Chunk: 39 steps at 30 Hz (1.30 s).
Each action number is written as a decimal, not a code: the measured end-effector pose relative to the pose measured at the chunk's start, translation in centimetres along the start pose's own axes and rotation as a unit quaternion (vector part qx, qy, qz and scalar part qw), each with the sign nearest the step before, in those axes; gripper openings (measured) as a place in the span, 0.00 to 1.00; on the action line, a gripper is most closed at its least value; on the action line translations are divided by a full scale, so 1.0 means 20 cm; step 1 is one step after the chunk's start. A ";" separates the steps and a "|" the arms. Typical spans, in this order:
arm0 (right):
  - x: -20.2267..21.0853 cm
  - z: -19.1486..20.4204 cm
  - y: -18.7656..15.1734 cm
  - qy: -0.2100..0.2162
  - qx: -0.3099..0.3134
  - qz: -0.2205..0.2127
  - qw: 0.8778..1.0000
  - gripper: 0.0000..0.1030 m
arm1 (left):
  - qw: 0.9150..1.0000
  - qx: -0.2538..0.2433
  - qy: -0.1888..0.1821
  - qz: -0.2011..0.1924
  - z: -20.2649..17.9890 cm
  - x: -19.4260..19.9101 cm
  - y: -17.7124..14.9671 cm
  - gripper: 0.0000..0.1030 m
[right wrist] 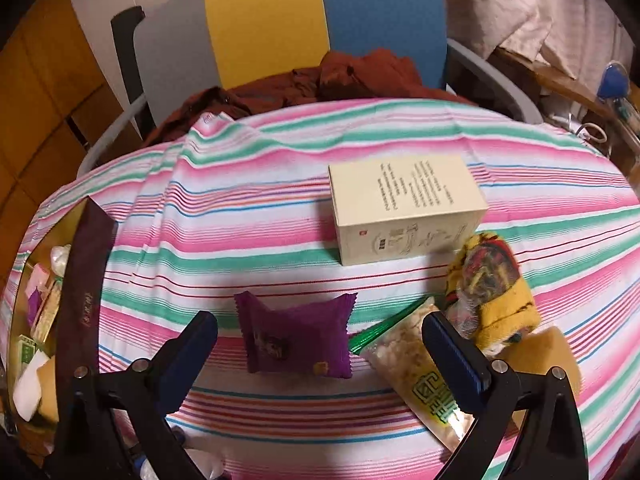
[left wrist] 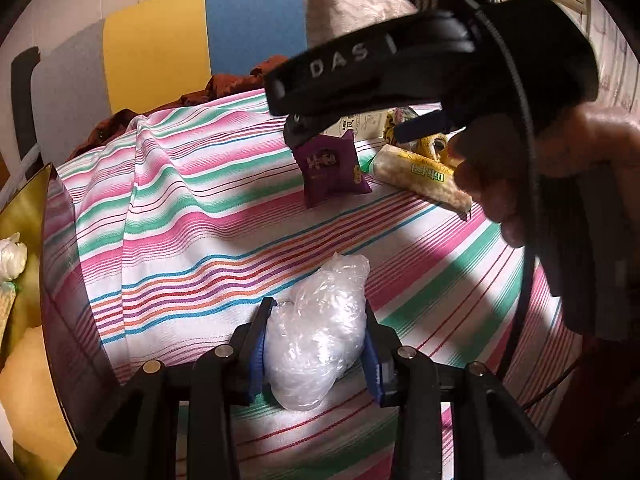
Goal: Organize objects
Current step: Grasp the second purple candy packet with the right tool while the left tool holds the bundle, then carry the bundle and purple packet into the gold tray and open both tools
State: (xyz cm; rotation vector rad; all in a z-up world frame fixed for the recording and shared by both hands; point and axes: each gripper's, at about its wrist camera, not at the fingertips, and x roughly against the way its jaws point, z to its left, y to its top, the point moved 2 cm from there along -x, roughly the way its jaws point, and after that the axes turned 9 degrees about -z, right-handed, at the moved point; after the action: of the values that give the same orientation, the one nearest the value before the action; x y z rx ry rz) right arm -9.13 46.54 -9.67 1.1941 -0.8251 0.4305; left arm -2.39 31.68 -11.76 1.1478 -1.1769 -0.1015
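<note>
Striped pink, green and white cloth (right wrist: 248, 216): wrinkled, covers the table, bare across its middle. Cream cardboard box (right wrist: 404, 208): seen whole only in the right wrist view, at the cloth's far side. Crinkled clear plastic bag (left wrist: 320, 332): left wrist view only, near edge of the cloth, clamped between the left gripper's (left wrist: 316, 344) blue pads. Purple pillow-shaped snack packet (right wrist: 298, 340): mid-cloth, between the spread fingers of the right gripper (right wrist: 320, 360), untouched. Clear rice-cracker packet (right wrist: 416, 372) just beside it.
</note>
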 end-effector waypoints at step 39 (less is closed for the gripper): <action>0.17 0.06 0.07 0.046 0.026 -0.059 0.997 0.50 | 1.000 -0.009 0.008 -0.007 -0.02 0.04 0.01 0.36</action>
State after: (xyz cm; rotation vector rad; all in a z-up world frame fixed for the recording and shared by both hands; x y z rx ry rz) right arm -8.36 45.55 -6.03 1.2545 -0.6635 0.4091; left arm -1.74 31.55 -10.99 1.1393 -1.1518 -0.1123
